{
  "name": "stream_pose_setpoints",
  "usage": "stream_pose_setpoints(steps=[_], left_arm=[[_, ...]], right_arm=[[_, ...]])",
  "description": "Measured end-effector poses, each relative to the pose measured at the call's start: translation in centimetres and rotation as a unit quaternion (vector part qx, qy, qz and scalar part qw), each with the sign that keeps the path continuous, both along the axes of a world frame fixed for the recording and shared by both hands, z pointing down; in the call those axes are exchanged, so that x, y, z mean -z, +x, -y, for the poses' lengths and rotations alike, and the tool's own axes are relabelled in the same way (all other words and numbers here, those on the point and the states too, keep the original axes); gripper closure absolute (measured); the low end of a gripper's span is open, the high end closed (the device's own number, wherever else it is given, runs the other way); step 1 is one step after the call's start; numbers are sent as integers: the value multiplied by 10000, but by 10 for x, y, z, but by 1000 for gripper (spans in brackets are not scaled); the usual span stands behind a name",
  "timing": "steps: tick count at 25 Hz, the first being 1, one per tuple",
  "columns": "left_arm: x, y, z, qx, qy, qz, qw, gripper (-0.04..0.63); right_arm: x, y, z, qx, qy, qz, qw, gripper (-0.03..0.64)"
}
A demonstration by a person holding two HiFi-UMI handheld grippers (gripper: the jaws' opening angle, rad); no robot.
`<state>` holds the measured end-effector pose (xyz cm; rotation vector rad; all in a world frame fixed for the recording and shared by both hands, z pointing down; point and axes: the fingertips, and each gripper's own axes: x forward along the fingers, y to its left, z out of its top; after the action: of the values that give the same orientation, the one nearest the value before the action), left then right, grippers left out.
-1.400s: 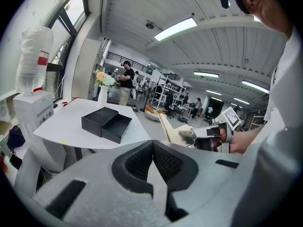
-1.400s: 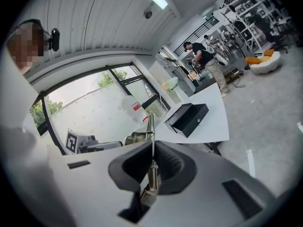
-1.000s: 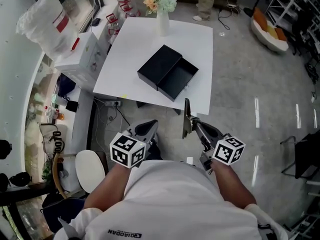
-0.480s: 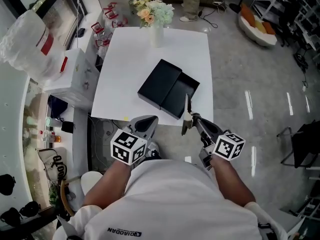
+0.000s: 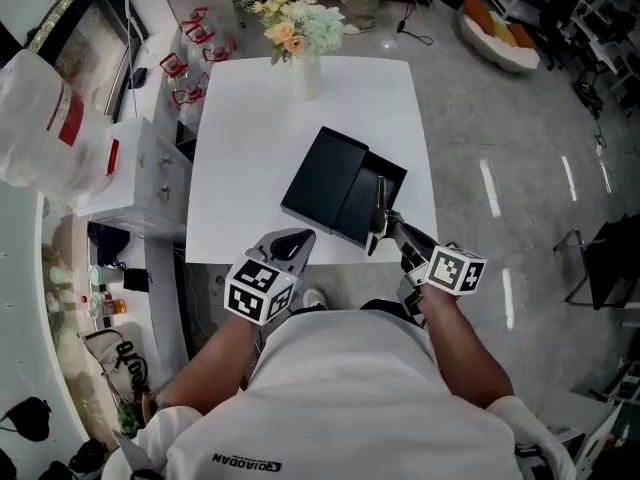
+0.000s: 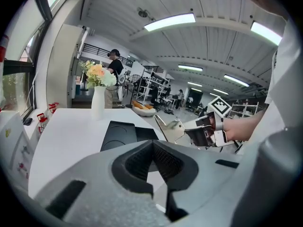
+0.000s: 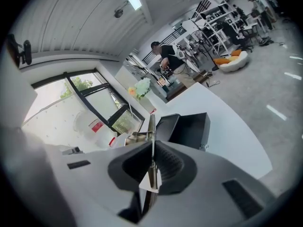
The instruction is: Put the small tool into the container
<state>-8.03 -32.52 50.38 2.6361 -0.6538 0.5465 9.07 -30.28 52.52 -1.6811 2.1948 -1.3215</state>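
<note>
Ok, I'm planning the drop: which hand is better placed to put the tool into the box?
Right. The right gripper is clamped on the metal tool, whose tip is at the near edge of the open black box. The left gripper holds nothing and sits farther from the box.

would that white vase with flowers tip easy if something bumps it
Probably: the vase is tall and narrow, and the flowers spread wider than it, so it looks top-heavy. It looks like smooth ceramic or glass, so likely slick and breakable. Pushed low, it might slide on the smooth table.
</note>
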Motion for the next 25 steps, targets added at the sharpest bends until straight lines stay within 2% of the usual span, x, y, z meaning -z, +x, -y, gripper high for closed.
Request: stream_pose_setpoints(steps=[8, 19, 25], left_arm=[[-2, 7, 14, -151, -26, 25, 9999, 586], [-4, 6, 25, 562, -146, 4, 9983, 586], [-6, 9, 28, 778, -128, 48, 9969, 586]], right_arm=[[-43, 7, 33, -401, -737, 370, 9958, 589], [-101, 14, 70, -543, -1532, 939, 9822, 586], [-124, 8, 89, -484, -1757, 938, 9788, 583]])
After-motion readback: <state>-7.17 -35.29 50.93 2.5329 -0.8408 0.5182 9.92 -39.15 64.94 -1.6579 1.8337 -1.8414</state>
